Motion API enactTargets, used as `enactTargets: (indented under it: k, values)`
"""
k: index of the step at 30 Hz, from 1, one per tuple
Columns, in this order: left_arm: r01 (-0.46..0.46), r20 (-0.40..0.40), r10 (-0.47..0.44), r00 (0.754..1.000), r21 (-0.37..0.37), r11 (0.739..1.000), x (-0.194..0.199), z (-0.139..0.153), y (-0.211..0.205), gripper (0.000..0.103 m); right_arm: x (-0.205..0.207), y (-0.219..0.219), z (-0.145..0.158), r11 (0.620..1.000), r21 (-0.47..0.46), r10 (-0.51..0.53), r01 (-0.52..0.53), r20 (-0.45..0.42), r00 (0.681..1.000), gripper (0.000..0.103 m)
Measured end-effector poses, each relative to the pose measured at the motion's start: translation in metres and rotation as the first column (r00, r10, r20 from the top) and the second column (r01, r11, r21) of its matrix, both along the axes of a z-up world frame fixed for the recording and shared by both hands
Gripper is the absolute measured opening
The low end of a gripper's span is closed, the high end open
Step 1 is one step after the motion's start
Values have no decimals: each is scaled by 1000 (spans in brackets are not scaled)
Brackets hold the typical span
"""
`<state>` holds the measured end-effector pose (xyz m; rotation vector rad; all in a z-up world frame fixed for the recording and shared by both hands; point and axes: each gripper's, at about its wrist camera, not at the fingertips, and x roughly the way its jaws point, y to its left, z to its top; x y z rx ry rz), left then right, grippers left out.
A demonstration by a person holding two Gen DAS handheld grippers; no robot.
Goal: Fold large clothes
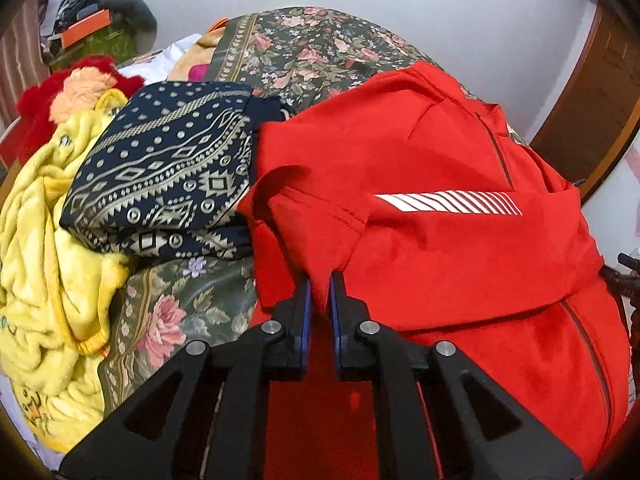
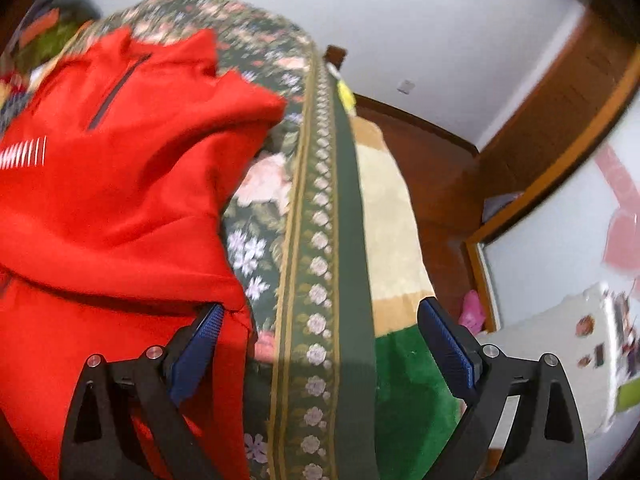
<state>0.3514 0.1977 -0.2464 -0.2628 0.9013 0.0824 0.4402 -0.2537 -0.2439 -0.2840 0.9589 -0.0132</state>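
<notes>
At the far left of the left wrist view a crumpled yellow fleece blanket (image 1: 52, 240) spills over the bed's edge, with a red and peach fluffy fabric (image 1: 76, 92) behind it. Just to its right lies a folded navy garment with a cream geometric pattern (image 1: 168, 168), resting on the dark green floral bedspread (image 1: 304, 44) and touching the task's piece, a large red fleece jacket with a white striped chest mark and a dark zip (image 1: 460, 248). The jacket lies partly doubled over on the bedspread, filling the right half of this view. The left gripper (image 1: 320, 284) has its blue-padded jaws nearly together, pinching a fold of the jacket's red fabric near its lower left edge.

In the right wrist view, which is somewhat blurred, the same jacket (image 2: 120, 184) fills the left side, its right edge on the bedspread (image 2: 320, 208). The right gripper (image 2: 320, 312) stands wide apart: its left pad sits against the jacket's edge, its right pad hangs free beyond the bedspread's border, gripping nothing. Further right are a cream and green blanket (image 2: 392, 240) and a brown wooden bed frame (image 2: 440, 160).
</notes>
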Motion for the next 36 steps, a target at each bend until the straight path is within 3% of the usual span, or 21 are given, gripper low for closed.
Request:
enactTargets:
  k: [2, 5, 8, 11, 14, 16, 18, 23, 26, 30, 33, 36]
  values:
    - [-17, -18, 17, 1000, 0, 1000, -4, -4, 3, 11, 3, -7, 2, 999, 27, -41, 41, 3, 999, 94]
    - [-35, -74, 34, 997, -14, 999, -11, -16, 13, 20, 10, -26, -2, 990, -50, -129, 128, -9, 992, 91]
    - [-36, -121, 34, 992, -16, 999, -20, -24, 21, 23, 3, -52, 5, 989, 97, -104, 111, -71, 992, 90]
    - [-31, -136, 30, 990, 0, 1000, -26, -19, 23, 30, -13, -61, 25, 983, 166, -74, 80, -38, 997, 90]
    - [-32, -91, 31, 995, -13, 999, -27, -2, 21, 35, -9, -52, 41, 980, 195, -36, 38, -11, 999, 90]
    - [-33, -35, 33, 999, -4, 999, -22, 16, 14, 49, 0, -38, 47, 976, 219, -7, 6, 3, 1000, 90]
    - [-34, 5, 34, 999, 17, 999, -15, 28, 7, 55, 13, -22, 51, 971, 238, 22, -23, 7, 1000, 90]
    - [-5, 12, 4, 1000, 59, 998, 33, 37, -16, 55, 60, 15, 29, 970, 239, 62, -50, -44, 997, 90]
    - [25, -12, -23, 1000, 159, 987, 58, 24, -31, 55, 94, 26, 3, 973, 229, 49, -20, -122, 991, 90]
    - [-40, -64, 59, 996, 267, 963, 73, -3, -22, 55, 137, 27, -22, 958, 286, 17, 39, -189, 982, 90]
    - [-106, -69, 131, 989, 282, 953, 67, -16, -2, 55, 162, 23, -21, 950, 304, -24, 73, -163, 986, 90]
    - [-167, -66, 196, 978, 303, 938, 57, -27, 22, 56, 190, 17, -20, 958, 257, -99, 127, -118, 988, 90]
